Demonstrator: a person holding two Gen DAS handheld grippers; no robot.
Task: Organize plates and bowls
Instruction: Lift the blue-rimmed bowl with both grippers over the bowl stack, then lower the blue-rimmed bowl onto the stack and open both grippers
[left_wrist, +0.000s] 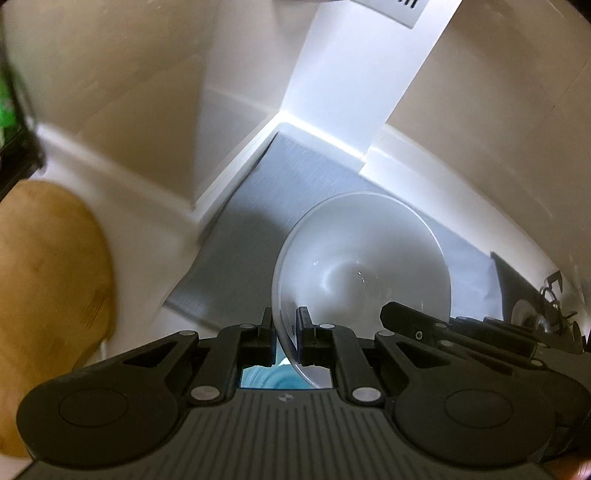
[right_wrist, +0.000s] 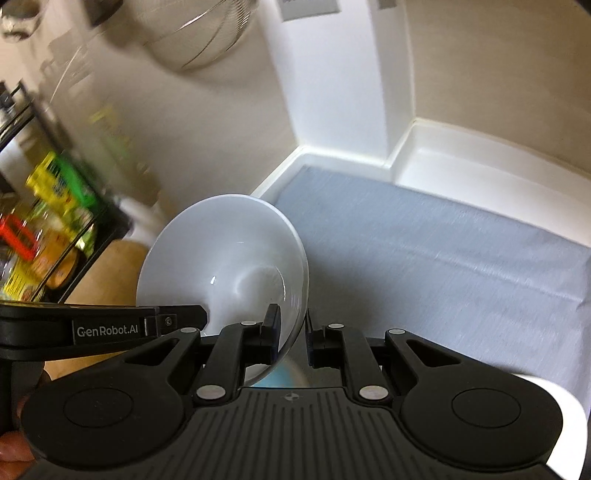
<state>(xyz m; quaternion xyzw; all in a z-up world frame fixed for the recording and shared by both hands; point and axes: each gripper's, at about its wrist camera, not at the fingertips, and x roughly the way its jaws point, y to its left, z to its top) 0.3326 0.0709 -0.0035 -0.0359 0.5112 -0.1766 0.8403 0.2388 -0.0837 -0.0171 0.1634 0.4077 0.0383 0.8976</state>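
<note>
One white bowl (left_wrist: 362, 258) (right_wrist: 221, 251) hangs tilted above the grey mat (left_wrist: 258, 206) (right_wrist: 424, 240), held by both grippers. My left gripper (left_wrist: 285, 318) is shut on the bowl's near rim, with one pad inside and one outside. My right gripper (right_wrist: 291, 319) is shut on the opposite side of the same rim. Each gripper shows in the other's view: the right gripper (left_wrist: 406, 317) at the bowl's right, the left gripper (right_wrist: 184, 317) at its left. The bowl is empty.
A wooden board (left_wrist: 48, 258) (right_wrist: 110, 266) lies left of the mat. A black rack (right_wrist: 55, 221) with coloured packets stands behind it. A wire sieve (right_wrist: 199, 33) hangs on the wall. A gas burner (left_wrist: 546, 299) is at the right. The mat reaches into the white wall corner (right_wrist: 388, 158).
</note>
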